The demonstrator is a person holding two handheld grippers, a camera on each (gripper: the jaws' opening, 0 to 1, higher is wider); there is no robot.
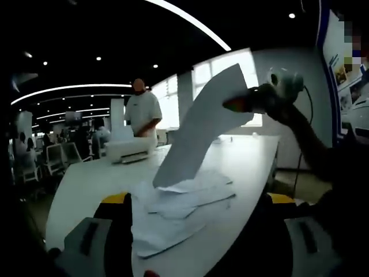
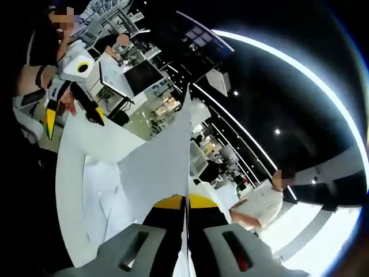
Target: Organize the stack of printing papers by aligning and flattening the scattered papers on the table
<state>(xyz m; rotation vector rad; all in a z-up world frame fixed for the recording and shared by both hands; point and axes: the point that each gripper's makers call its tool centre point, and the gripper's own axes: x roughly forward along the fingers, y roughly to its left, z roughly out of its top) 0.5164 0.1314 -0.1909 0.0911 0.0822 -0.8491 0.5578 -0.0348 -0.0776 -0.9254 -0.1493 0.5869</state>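
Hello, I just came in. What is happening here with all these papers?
A person is tidying loose printing paper on a white table, using a tool in each hand. The right tool is shut on one sheet and holds it up above the scattered papers. The left tool is open, low over that heap, gripping nothing. The heap is not yet aligned or flattened.

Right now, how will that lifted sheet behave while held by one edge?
Probably floppy: the lifted sheet curves upward from the right hand-held gripper pinching it. Likely very light and prone to sliding, judging by the loose papers splayed across the table.
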